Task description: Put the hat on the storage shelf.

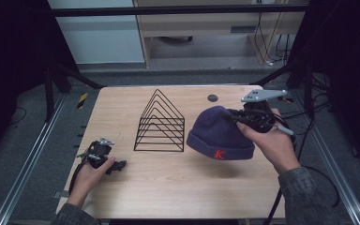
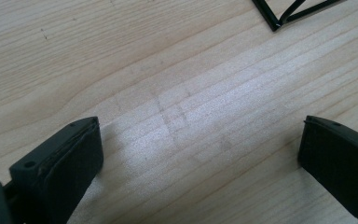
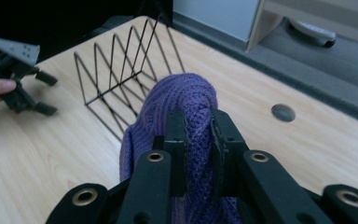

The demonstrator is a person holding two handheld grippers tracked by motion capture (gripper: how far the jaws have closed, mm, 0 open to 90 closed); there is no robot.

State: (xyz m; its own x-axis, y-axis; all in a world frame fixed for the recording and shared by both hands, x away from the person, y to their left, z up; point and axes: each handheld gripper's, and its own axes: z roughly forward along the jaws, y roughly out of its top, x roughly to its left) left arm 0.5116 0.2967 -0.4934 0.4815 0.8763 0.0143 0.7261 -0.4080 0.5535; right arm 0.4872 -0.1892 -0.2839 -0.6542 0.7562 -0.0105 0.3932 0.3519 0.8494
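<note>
One wire rack stands between the open left claw and the beanie-pinching right claw.

This looks like a lab set up for recording. A wooden tabletop stands inside a dark metal frame, with rails on the grey floor and loose cables by a cabinet behind.

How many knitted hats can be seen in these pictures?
1. The purple beanie hangs above the table's right side, pinched at its crown by the right gripper, beside the black wire rack. Nothing seems hidden.
</note>
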